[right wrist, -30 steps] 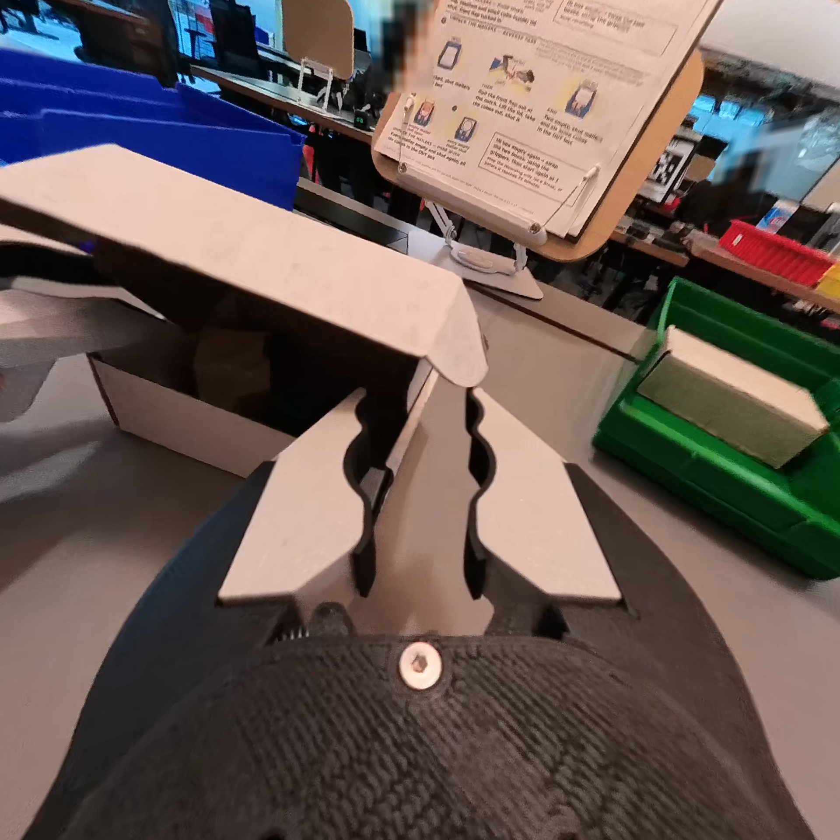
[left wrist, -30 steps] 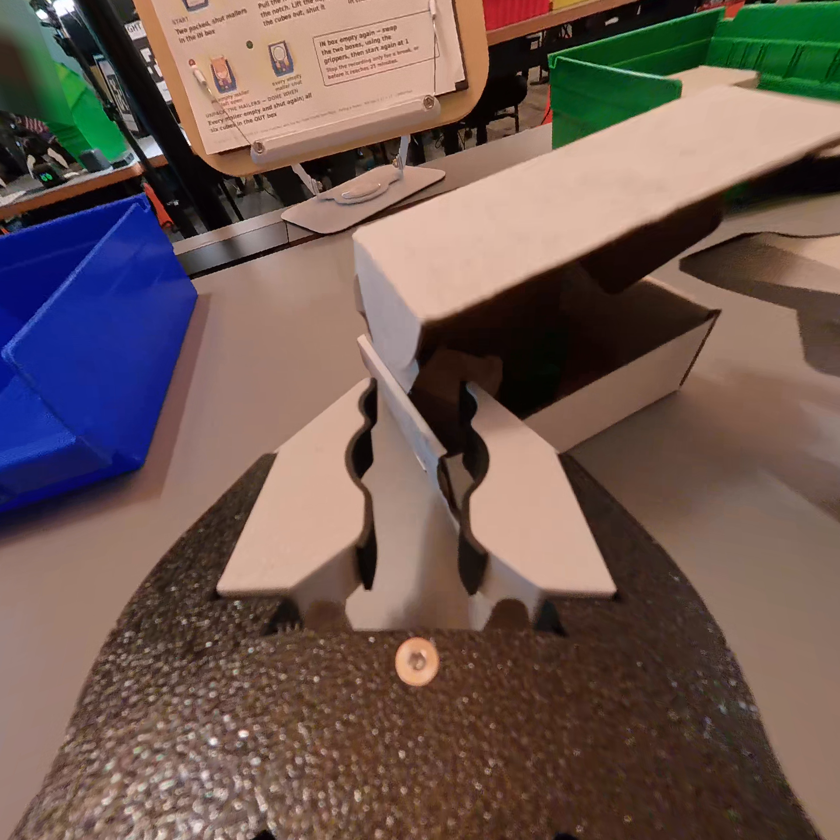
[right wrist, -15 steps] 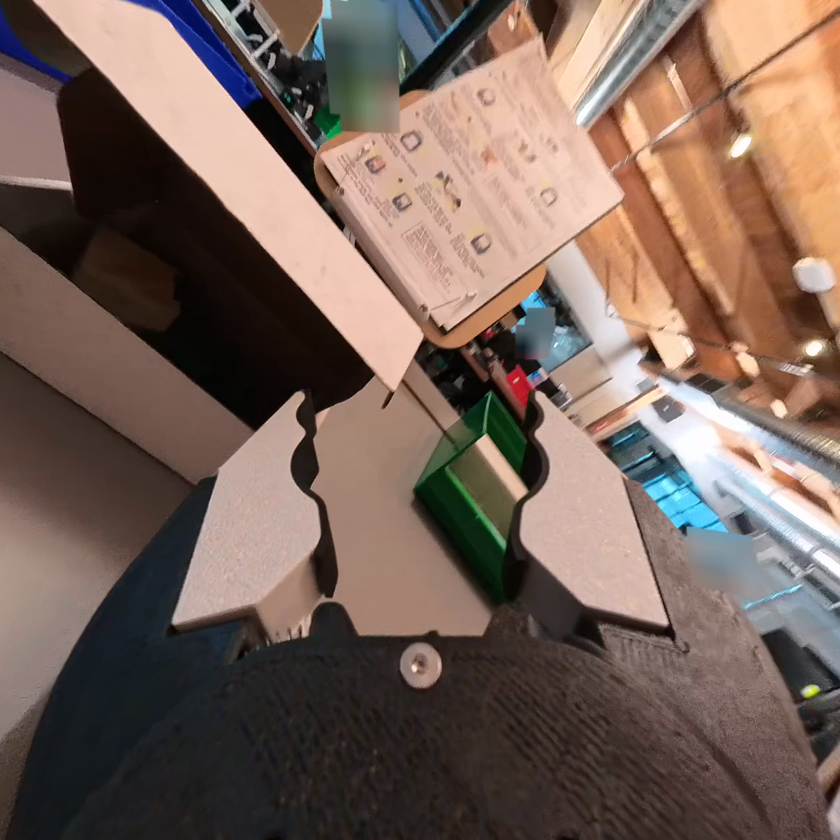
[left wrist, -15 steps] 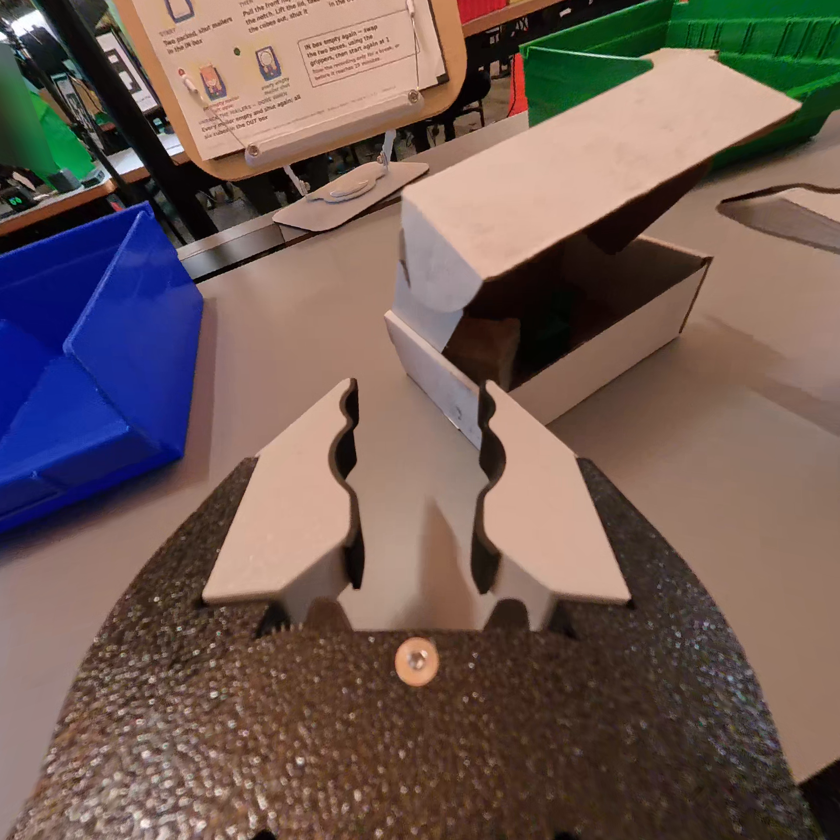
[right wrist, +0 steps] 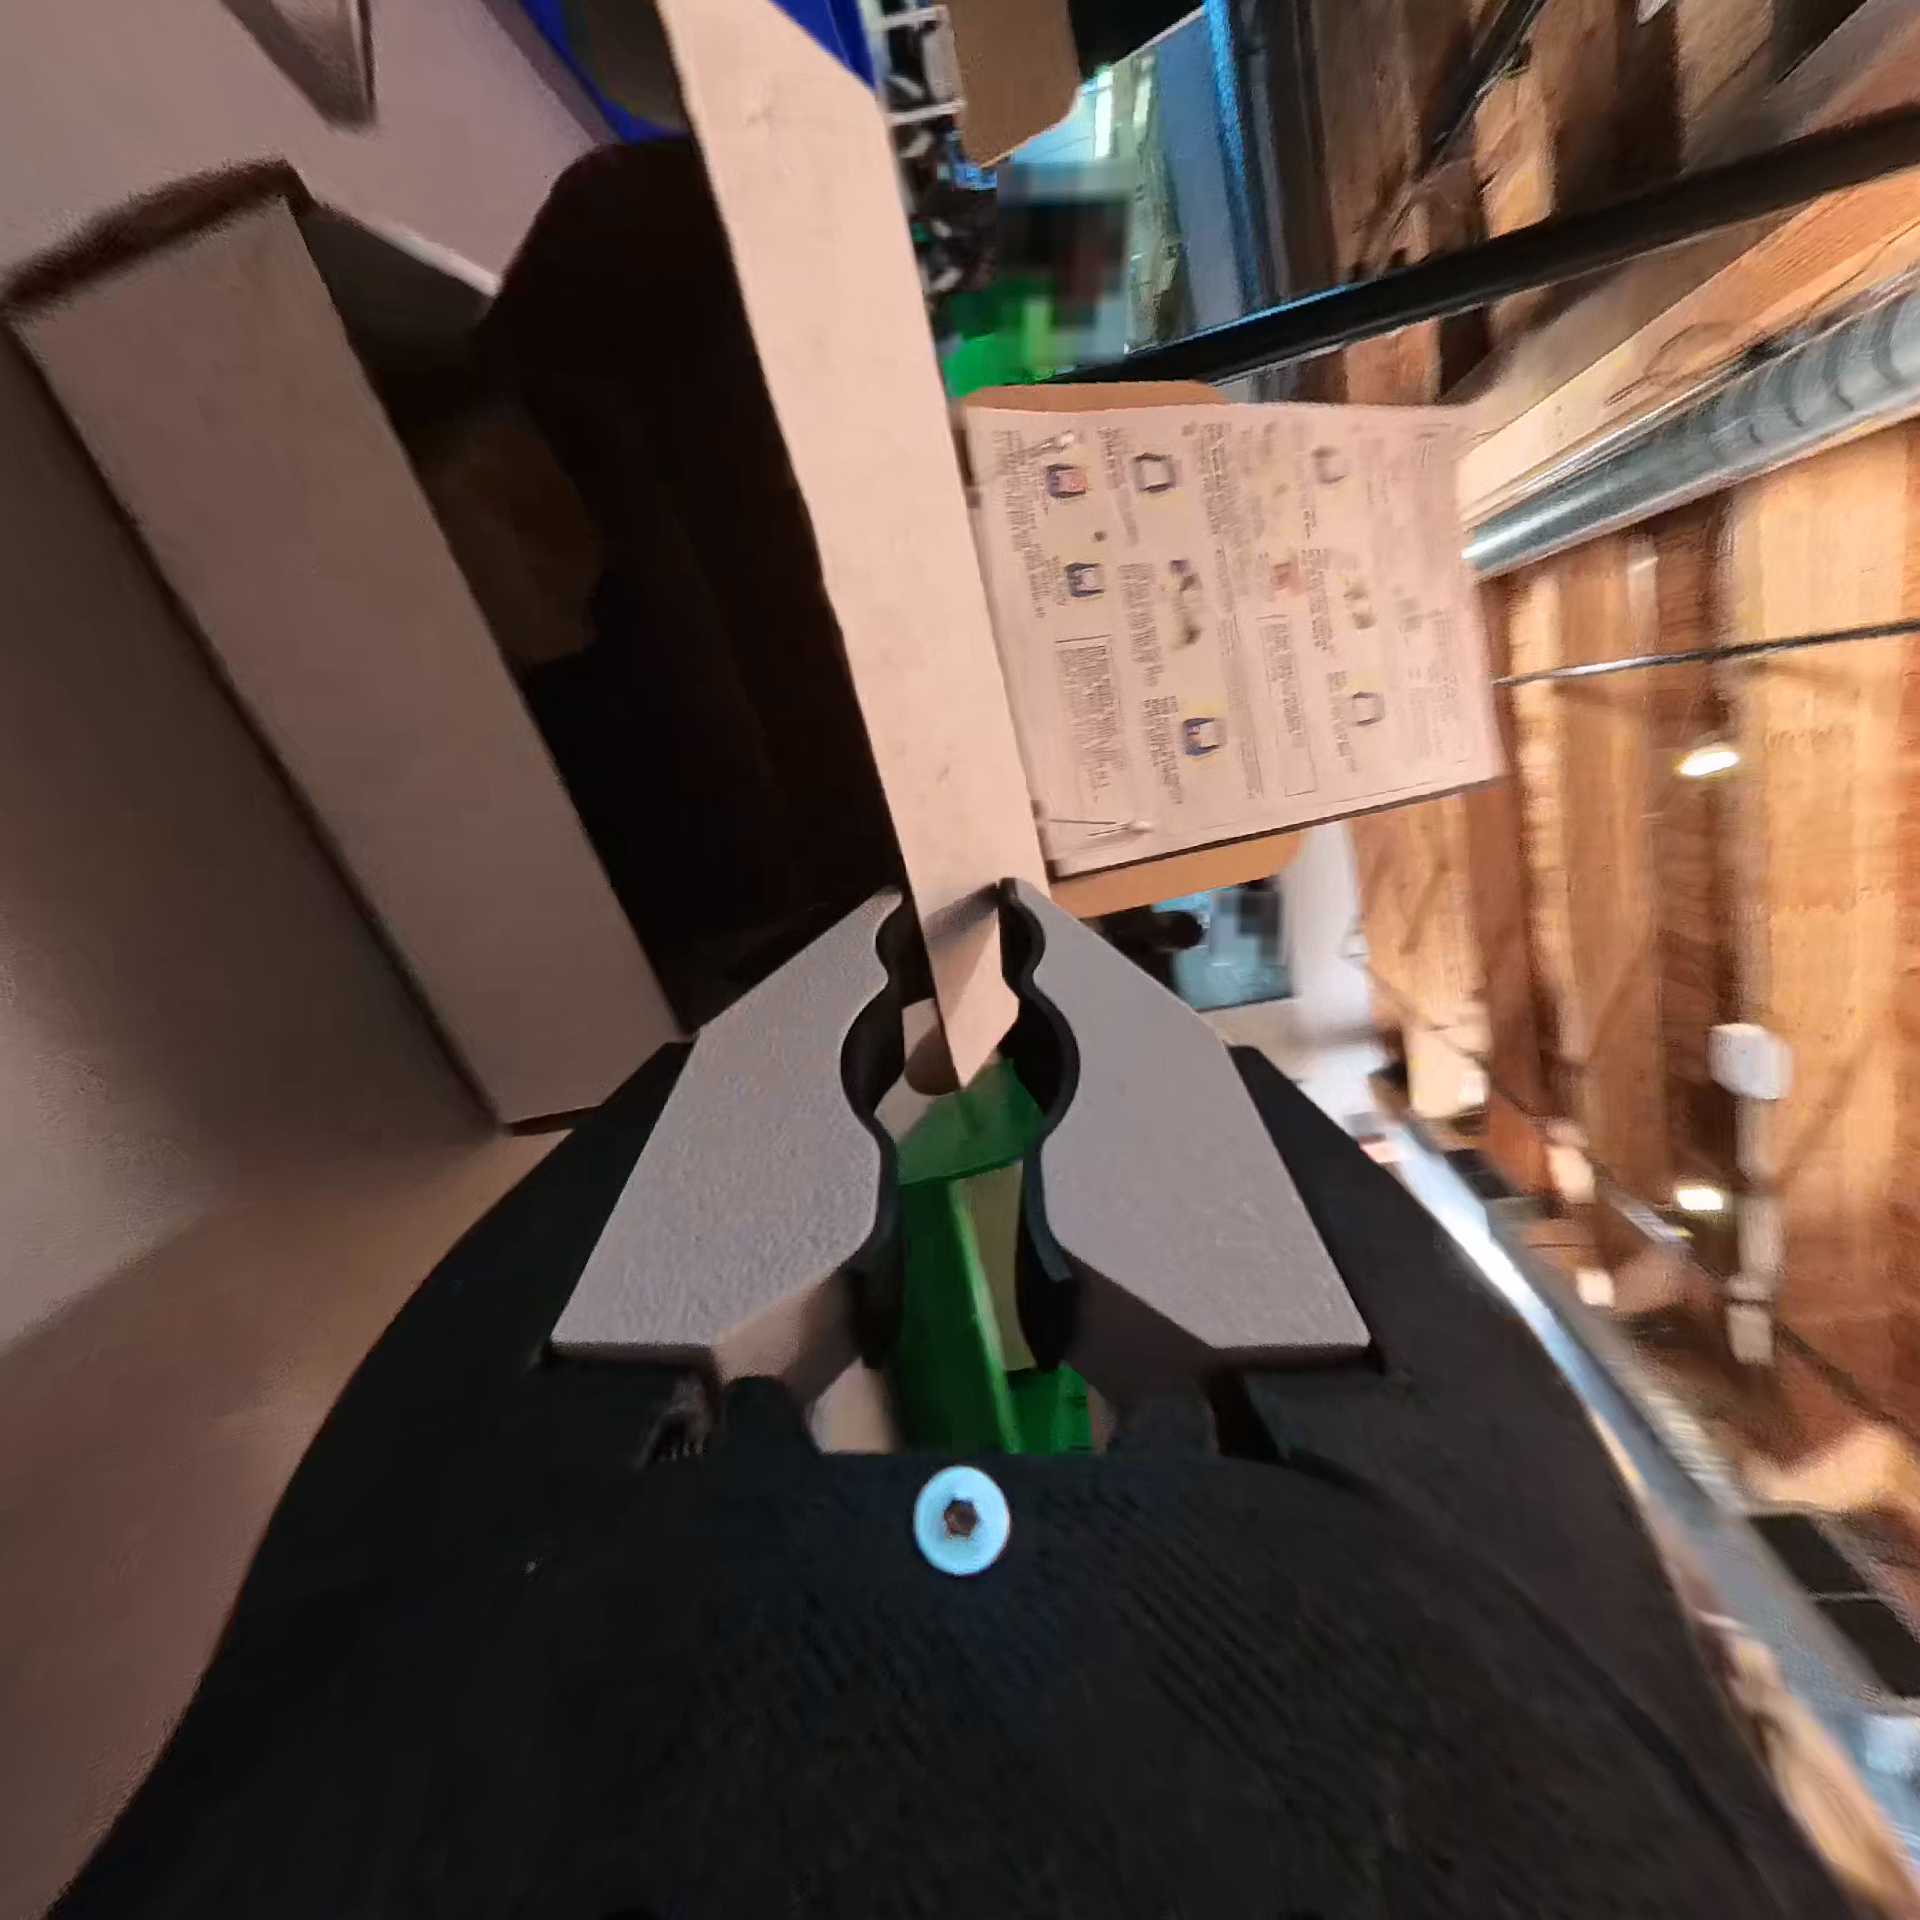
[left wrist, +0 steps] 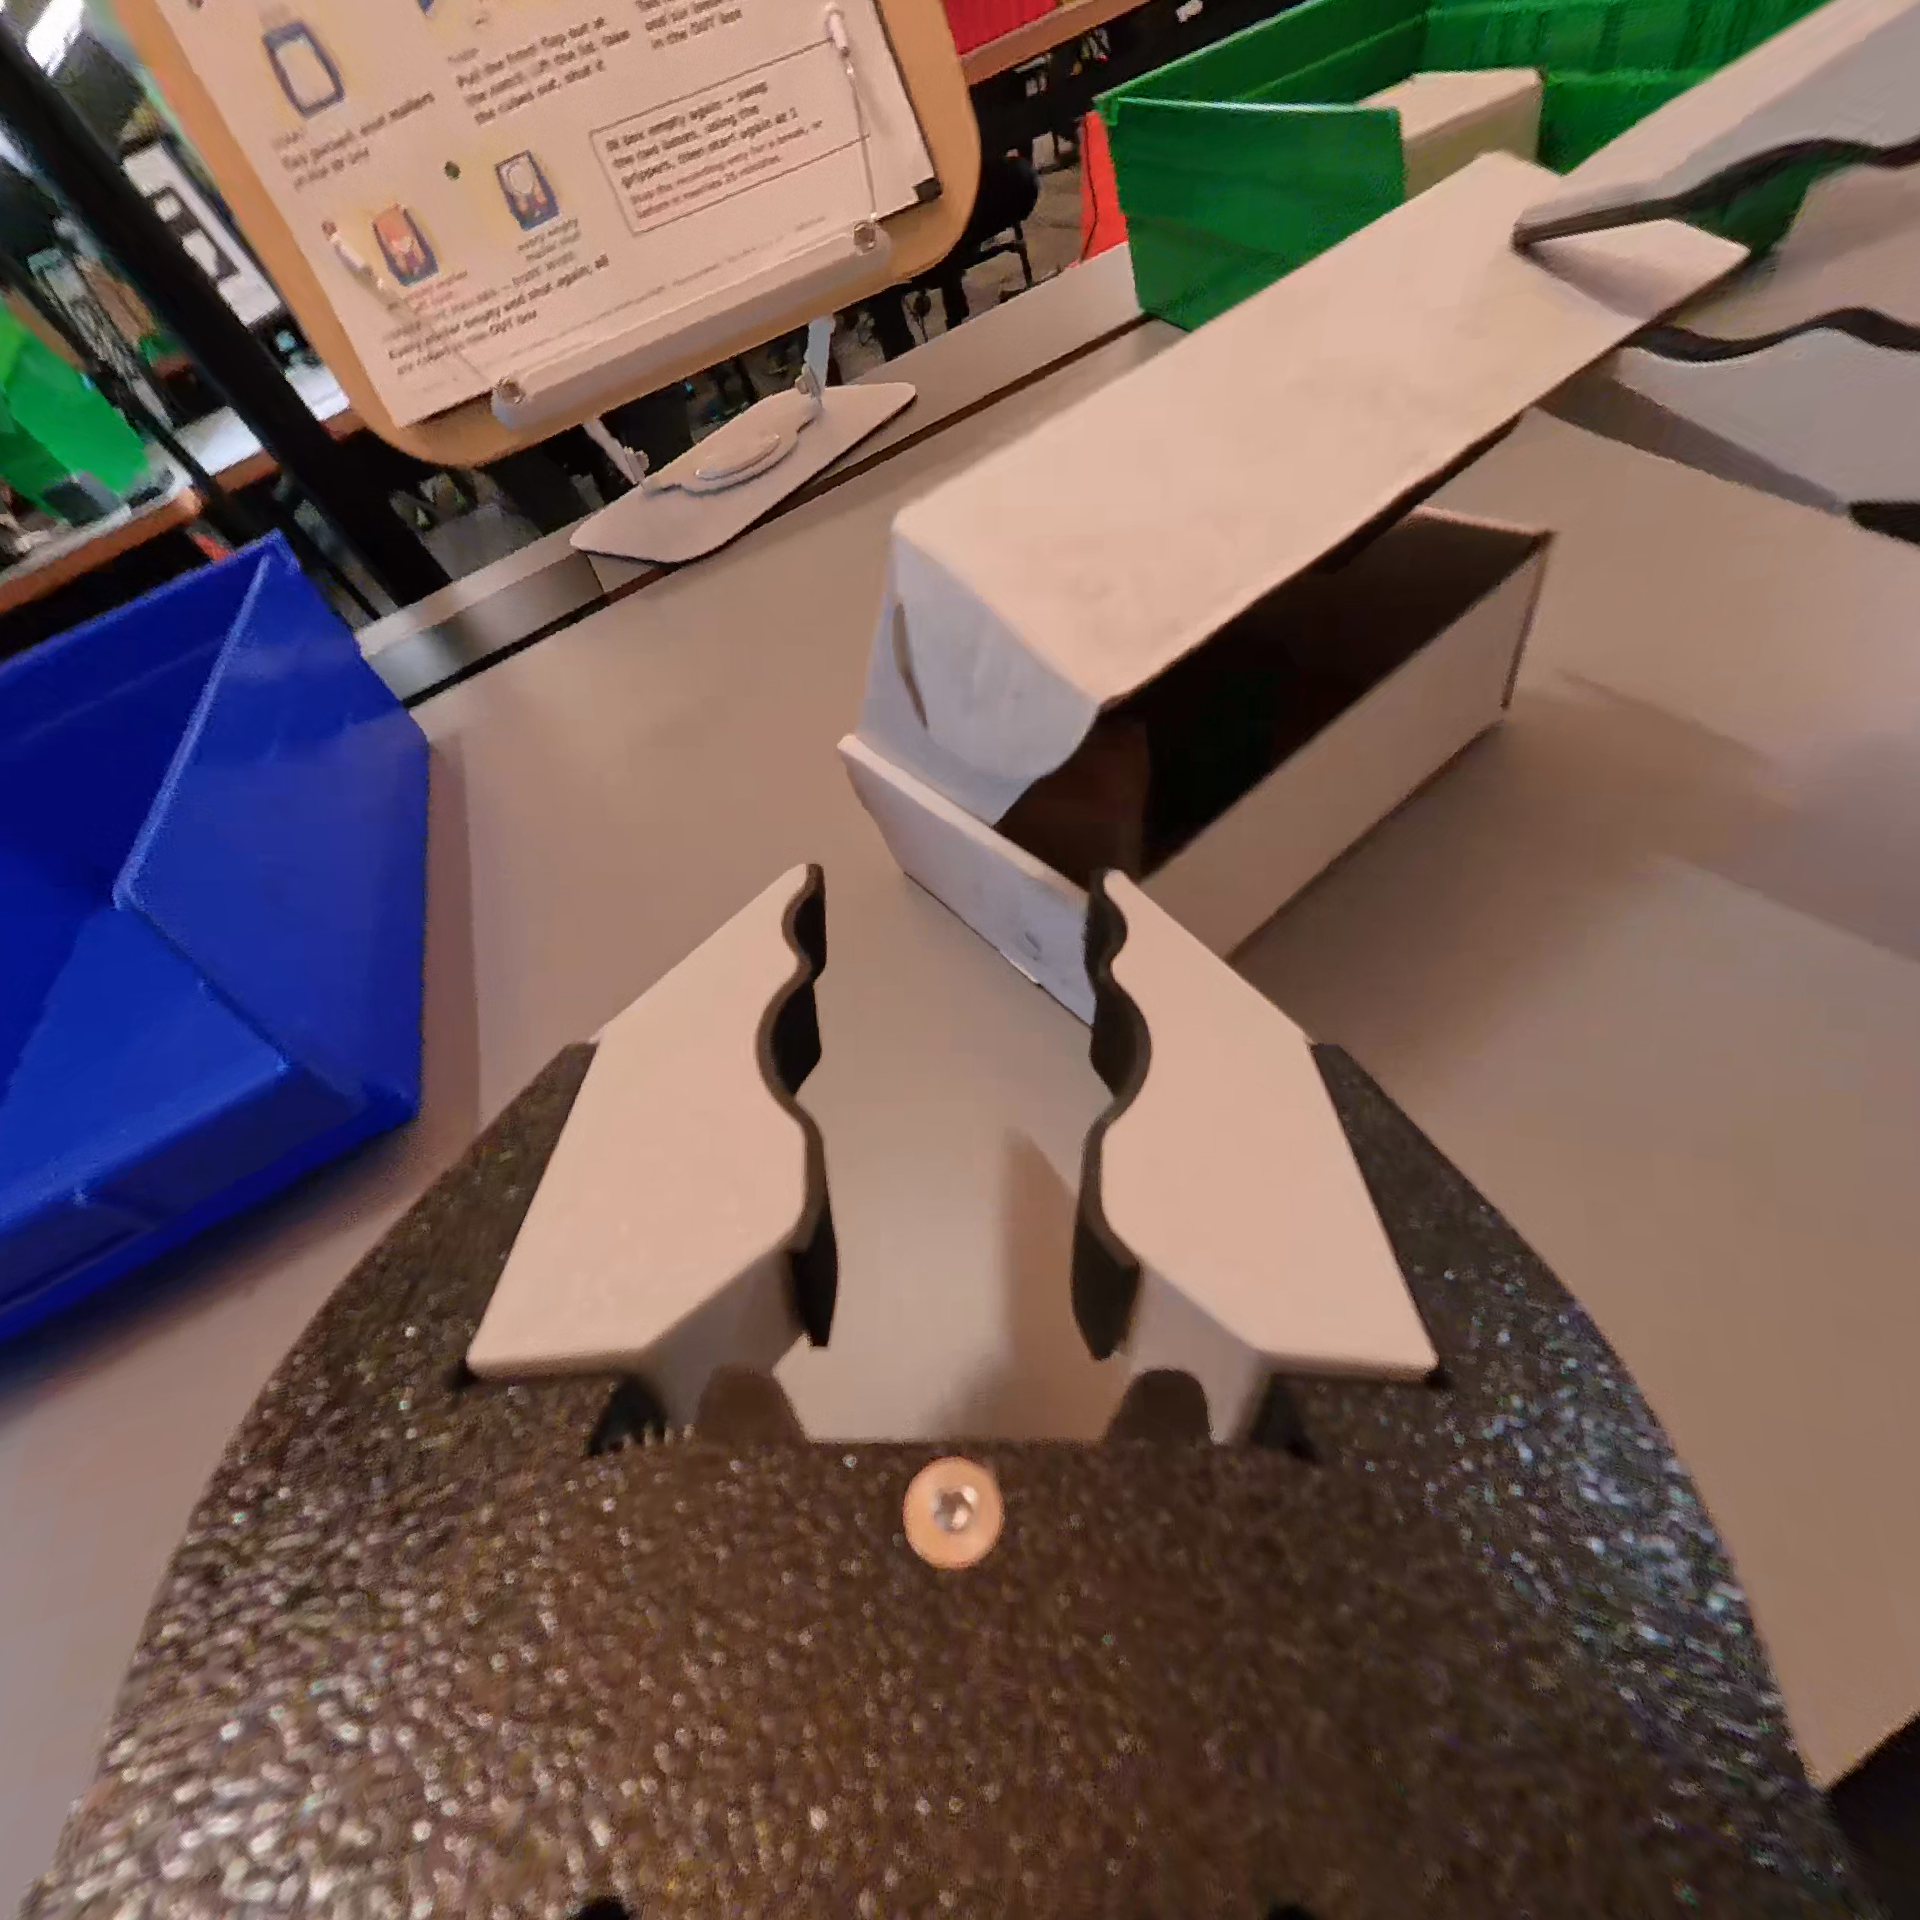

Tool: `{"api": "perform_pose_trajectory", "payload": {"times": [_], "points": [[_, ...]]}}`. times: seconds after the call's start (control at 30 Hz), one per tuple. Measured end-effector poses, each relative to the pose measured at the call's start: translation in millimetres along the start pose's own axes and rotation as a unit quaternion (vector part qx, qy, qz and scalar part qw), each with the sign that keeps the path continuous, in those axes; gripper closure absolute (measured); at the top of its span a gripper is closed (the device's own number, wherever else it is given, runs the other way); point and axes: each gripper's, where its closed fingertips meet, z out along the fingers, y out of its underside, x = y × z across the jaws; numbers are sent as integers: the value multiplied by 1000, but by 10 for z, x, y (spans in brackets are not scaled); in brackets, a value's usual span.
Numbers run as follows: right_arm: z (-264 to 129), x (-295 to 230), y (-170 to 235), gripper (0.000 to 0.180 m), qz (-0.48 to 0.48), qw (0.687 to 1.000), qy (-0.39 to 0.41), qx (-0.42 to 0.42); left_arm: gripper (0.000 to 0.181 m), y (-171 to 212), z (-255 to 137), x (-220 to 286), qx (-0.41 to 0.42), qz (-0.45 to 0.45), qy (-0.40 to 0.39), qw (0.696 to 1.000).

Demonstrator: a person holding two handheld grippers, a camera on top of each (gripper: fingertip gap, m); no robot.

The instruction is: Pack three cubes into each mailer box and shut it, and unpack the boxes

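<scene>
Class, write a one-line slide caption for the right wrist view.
Right gripper pinches the lid of the open mailer box.

1. The inside of the mailer box (left wrist: 1340, 717) is dark under its half-raised lid (left wrist: 1247, 457); from my left wrist view I cannot make out what lies in it.
2. My right claw (left wrist: 1704, 270) shows there only as blurred fingers cut off by the right edge.
3. The blue bin (left wrist: 208, 883) runs off the left edge.
4. In my right wrist view the green bin (right wrist: 966, 1278) shows only between my fingers.
5. The instruction sheet (right wrist: 1226, 634) is too blurred to read.
</scene>
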Motion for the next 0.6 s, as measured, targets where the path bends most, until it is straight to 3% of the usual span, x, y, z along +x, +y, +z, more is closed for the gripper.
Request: {"api": "perform_pose_trajectory", "payload": {"times": [0.13, 0.33, 0.43, 0.47, 0.5, 0.53, 0.6], "points": [[-145, -334, 3, 174, 100, 982, -158, -17, 129, 45, -60, 203, -21, 73, 23, 997], [-120, -452, 52, 176, 75, 986, -148, -26, 130, 133, -250, 468, -40, 120, 118, 985], [-71, -541, 72, 174, 67, 987, -140, -32, 132, -25, -324, 498, -25, 104, 176, 979], [-52, -549, 75, 174, 64, 989, -132, -34, 143, -160, -343, 483, -4, 83, 197, 977], [-41, -573, 78, 173, 64, 989, -131, -36, 172, -332, -343, 432, 27, 61, 210, 975], [-32, -595, 79, 172, 64, 989, -131, -38, 181, -508, -308, 343, 62, 47, 212, 974], [-17, -609, 76, 172, 60, 990, -123, -38, 181, -650, -86, 152, 78, 60, 201, 975]]}}
